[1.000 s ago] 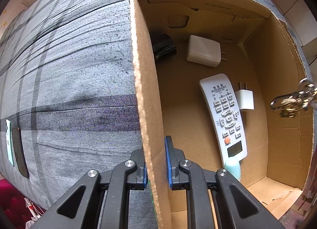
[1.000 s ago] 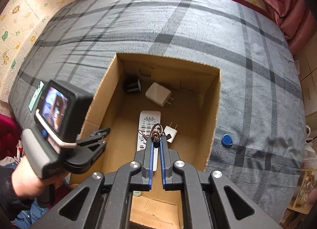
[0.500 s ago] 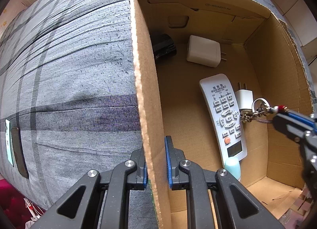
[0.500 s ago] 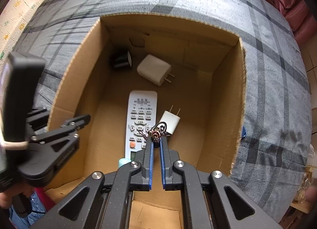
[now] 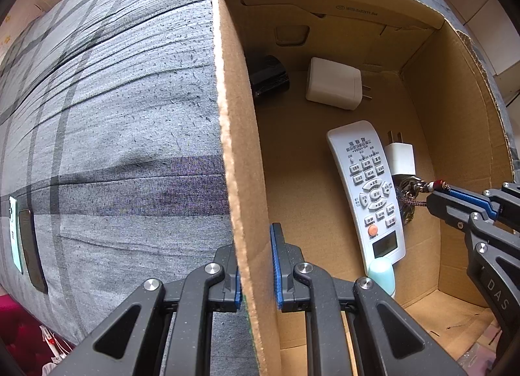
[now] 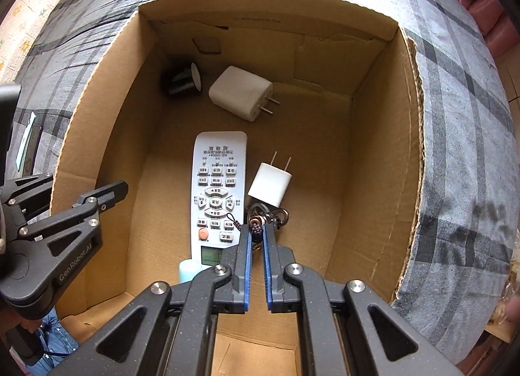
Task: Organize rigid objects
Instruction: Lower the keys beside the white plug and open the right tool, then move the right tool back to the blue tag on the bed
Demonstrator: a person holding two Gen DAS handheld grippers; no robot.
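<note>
Here, a cardboard box (image 6: 373, 161) sits on a grey plaid bedspread (image 5: 113, 115), and both hand-held tongs are working at it. The left gripper (image 5: 255, 265) straddles the box's left wall (image 5: 240, 148), one finger outside against the fabric and one inside, its blue pads close on either side of the cardboard; this looks like a steadying clamp, so the box does not slide while things are dropped in. The right gripper (image 6: 256, 239) reaches down inside the box, its fingertips pinched on the cord of a small keychain (image 6: 265, 216), whose metal rings hang right at the box floor, touching or nearly touching it. The keychain lies just beside the lower right edge of a white remote control (image 6: 217, 190) and just below a small white plug charger (image 6: 269, 184), probably so that it lands in free space rather than on top of either. Farther back lie a larger white charger (image 6: 240, 96) and a black cylindrical object (image 6: 182, 81). A pale teal object (image 6: 190, 270) sits at the remote's near end. The keychain seems ready to be let go. Outside the box, a dark phone-like slab (image 5: 31, 249) rests on the bedspread, well apart.
</note>
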